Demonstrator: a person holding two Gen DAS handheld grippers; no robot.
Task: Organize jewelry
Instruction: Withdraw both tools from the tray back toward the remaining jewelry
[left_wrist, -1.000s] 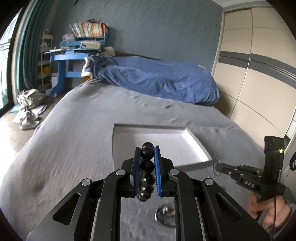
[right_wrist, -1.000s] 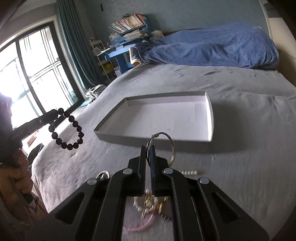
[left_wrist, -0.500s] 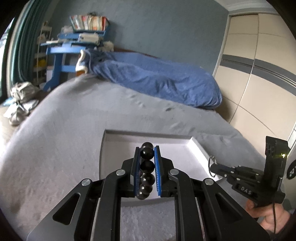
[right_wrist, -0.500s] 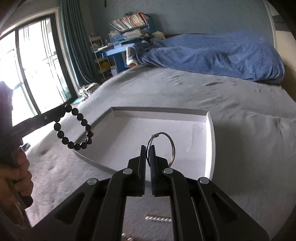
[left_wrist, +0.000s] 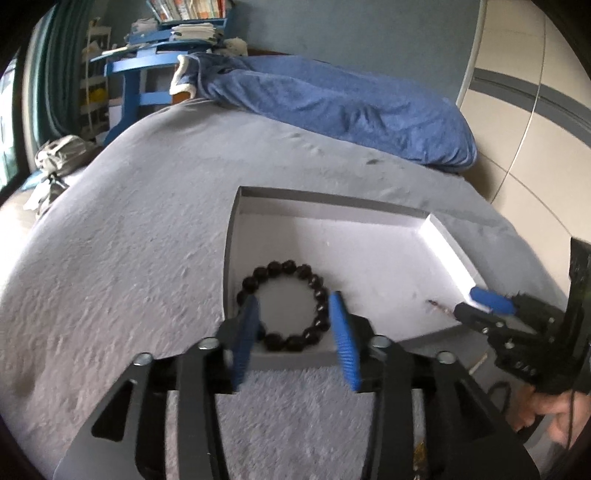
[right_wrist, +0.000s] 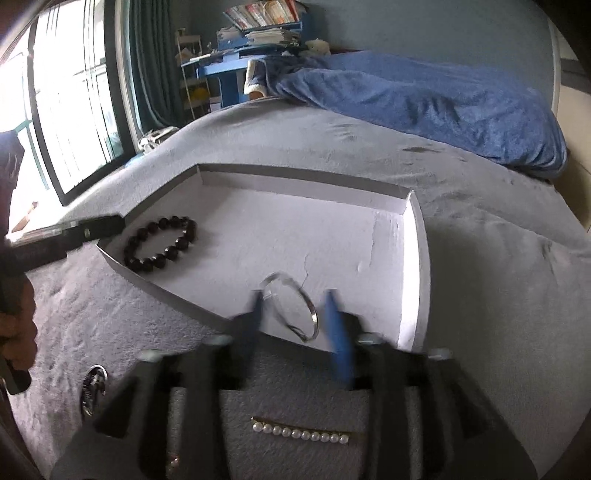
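Left gripper (left_wrist: 293, 334): its jaws have just been opening. They stand apart now and hold nothing. It sits at the bottom middle of the left wrist view.
Bead bracelet (left_wrist: 284, 305): a ring of dark round beads. It lies flat in the near left corner of the tray, seen between the two blue pads, but they do not press on it.
Right gripper (right_wrist: 297, 321): its jaws have just been opening too. They are apart, blurry, and hold nothing. It sits at the bottom middle of the right wrist view.
Silver bangle (right_wrist: 293, 310): a thin shiny ring. It shows between the open pads, near the front wall of the tray. It looks tipped up on one side, and I cannot tell if it has landed flat yet.
White tray (right_wrist: 421, 258): a flat box with low walls on the gray bed cover (right_wrist: 498, 295). Both rings are inside it, well apart: beads at the left, bangle toward the right.
Pearl clip (right_wrist: 301, 434): a bar with a row of small white pearls. It lies on the cover outside the tray, at the bottom of the right wrist view. Its long side runs left to right.
Round silver piece (right_wrist: 92, 391): on the cover at the lower left of the right wrist view.
Next pick: the pearl clip lies just under the right gripper, so that hand looks nearer. It would have to pull back and down toward it.
Far back: a blue blanket (right_wrist: 424, 103) at the top of the bed.
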